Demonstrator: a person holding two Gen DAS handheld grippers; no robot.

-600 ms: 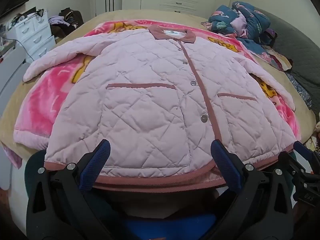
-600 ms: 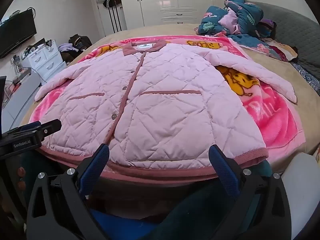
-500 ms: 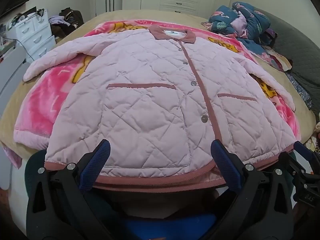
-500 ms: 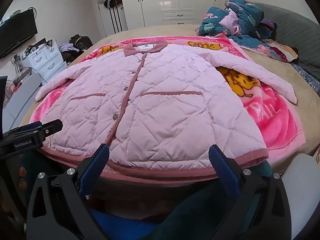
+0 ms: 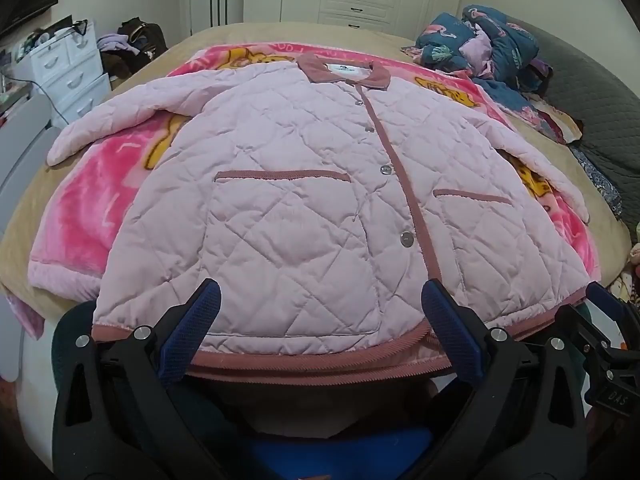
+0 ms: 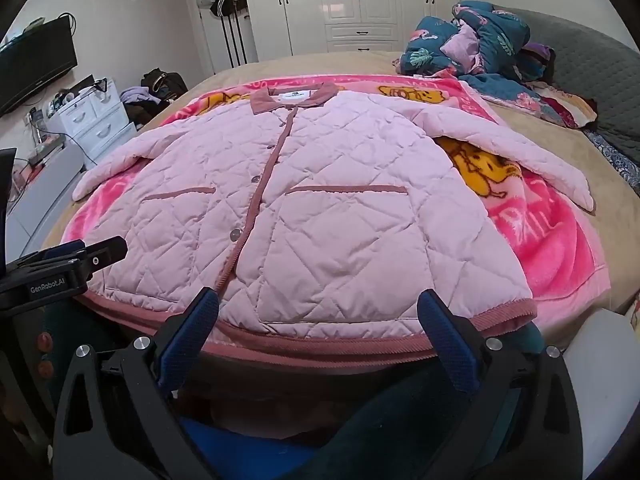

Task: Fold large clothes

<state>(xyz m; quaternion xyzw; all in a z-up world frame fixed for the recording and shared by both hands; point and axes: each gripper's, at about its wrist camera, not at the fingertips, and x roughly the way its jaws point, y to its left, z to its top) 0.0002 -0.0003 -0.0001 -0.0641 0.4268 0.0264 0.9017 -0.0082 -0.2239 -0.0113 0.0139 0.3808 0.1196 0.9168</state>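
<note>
A pink quilted jacket lies flat and buttoned on a pink cartoon blanket, collar at the far end, both sleeves spread sideways. Its dusty-rose hem faces me at the bed's near edge. My left gripper hovers just short of the hem over the jacket's left half, jaws wide open, nothing between them. My right gripper hangs likewise over the right half, open and empty. Each gripper shows at the edge of the other's view.
The blanket covers a tan bed. A heap of dark floral bedding lies at the far right. A white drawer unit stands left, white wardrobes behind, a TV on the left wall.
The right wrist view has crept slightly nearer the jacket. Both grippers stay open above the hem, and the jacket has not moved.
</note>
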